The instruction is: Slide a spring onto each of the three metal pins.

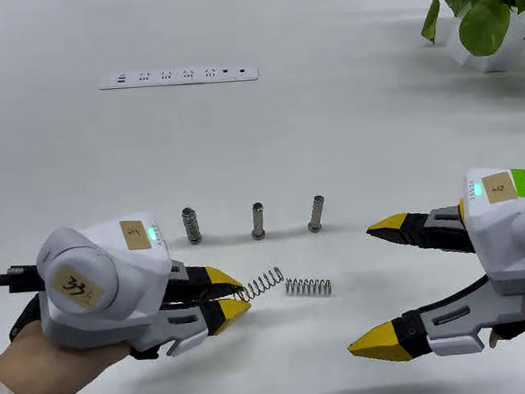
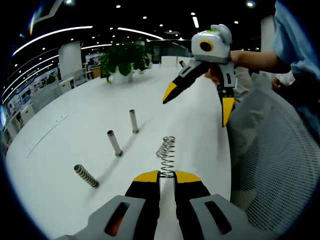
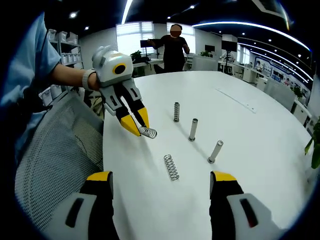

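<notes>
A: Left claw (image 1: pixel 244 296), near left: pressed together on 1 end of the held spring (image 1: pixel 261 284), with the coil slanting up and to the right off the yellow tips. Lifted or resting on the tabletop (image 1: pixel 348 128): cannot tell.

B: Right claw (image 1: pixel 362 291), near right: spread wide, nothing between its tips, well apart from the left claw.

A: And the second coil?

B: Loose spring (image 1: pixel 308 287): flat on the tabletop between the 2 claws, just right of the held spring, near it but apart, as seen from the right gripper view.

A: 3 pins in 1 row farther back, all upright. Left pin (image 1: pixel 189 211): sleeved by a fitted spring (image 1: pixel 193 229). Middle pin (image 1: pixel 258 221) and right pin (image 1: pixel 316 213): bare.

B: Far left: white power strip (image 1: pixel 178 77), flat on the tabletop. Far right corner: potted plant (image 1: pixel 479 6), green leaves over a white pot.
</notes>
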